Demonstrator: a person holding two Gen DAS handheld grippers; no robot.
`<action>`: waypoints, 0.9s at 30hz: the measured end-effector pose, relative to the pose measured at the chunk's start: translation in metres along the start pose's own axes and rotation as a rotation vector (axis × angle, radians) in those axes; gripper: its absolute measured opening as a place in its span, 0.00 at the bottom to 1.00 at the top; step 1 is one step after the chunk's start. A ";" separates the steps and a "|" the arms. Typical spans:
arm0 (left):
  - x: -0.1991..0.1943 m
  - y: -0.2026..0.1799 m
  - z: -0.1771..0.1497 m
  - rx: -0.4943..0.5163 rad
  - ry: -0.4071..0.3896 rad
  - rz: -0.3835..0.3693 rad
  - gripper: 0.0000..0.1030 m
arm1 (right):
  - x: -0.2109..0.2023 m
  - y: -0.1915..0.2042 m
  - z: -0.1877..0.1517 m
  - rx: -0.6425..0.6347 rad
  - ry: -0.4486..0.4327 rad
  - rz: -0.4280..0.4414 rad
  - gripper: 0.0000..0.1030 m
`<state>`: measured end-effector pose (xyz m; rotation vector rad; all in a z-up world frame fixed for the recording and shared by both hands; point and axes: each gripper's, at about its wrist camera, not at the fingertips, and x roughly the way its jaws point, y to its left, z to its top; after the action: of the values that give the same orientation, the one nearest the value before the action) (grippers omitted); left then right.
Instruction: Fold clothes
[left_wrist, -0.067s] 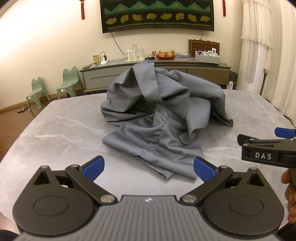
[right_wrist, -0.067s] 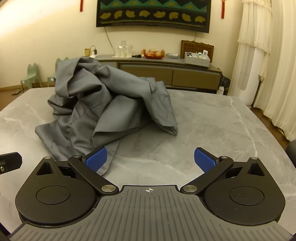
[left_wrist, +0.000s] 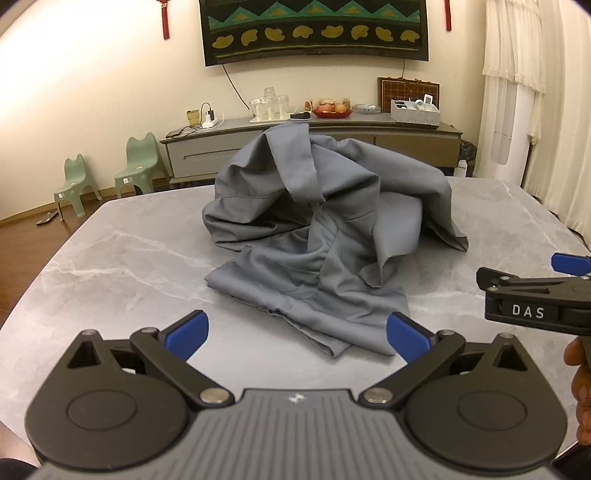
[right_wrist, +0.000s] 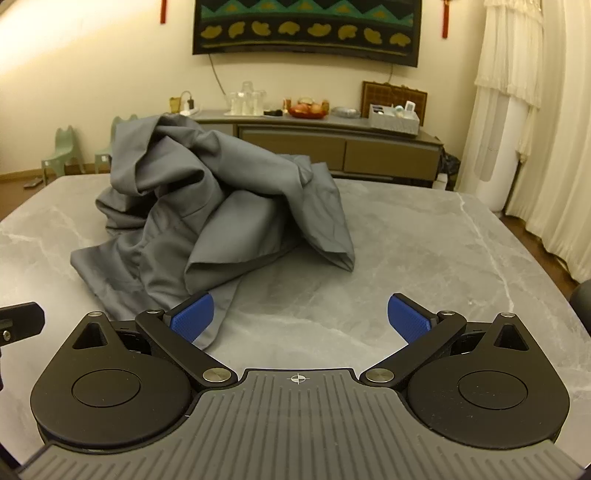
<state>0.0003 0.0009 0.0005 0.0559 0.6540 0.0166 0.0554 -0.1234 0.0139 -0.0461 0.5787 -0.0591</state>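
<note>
A crumpled grey garment (left_wrist: 317, 236) lies heaped in the middle of the grey marble table (left_wrist: 122, 266); the right wrist view has the same garment (right_wrist: 221, 214) left of centre. My left gripper (left_wrist: 297, 332) hovers over the table just short of the garment's near hem, open, nothing between its blue pads. My right gripper (right_wrist: 299, 317) is open too, its left blue pad (right_wrist: 192, 317) over the garment's near corner, apart from the cloth. The right gripper's body shows at the right edge of the left wrist view.
Behind the table a long sideboard (left_wrist: 221, 144) carries glasses, a fruit bowl and a basket. Two small green chairs (left_wrist: 136, 166) stand on the floor at the left. White curtains (right_wrist: 535, 110) hang at the right. A hand (left_wrist: 580, 369) shows at the right edge.
</note>
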 end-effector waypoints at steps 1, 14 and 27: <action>0.001 0.002 0.001 -0.004 0.006 -0.004 1.00 | 0.001 0.001 -0.001 0.002 0.001 0.000 0.99; 0.017 -0.003 -0.003 0.027 0.064 0.068 1.00 | 0.004 -0.001 -0.003 0.001 0.016 -0.009 0.99; 0.021 -0.006 -0.005 0.034 0.080 0.069 1.00 | 0.001 0.002 -0.003 -0.011 0.009 0.007 0.99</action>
<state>0.0143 -0.0041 -0.0167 0.1109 0.7325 0.0748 0.0550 -0.1217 0.0110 -0.0542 0.5882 -0.0492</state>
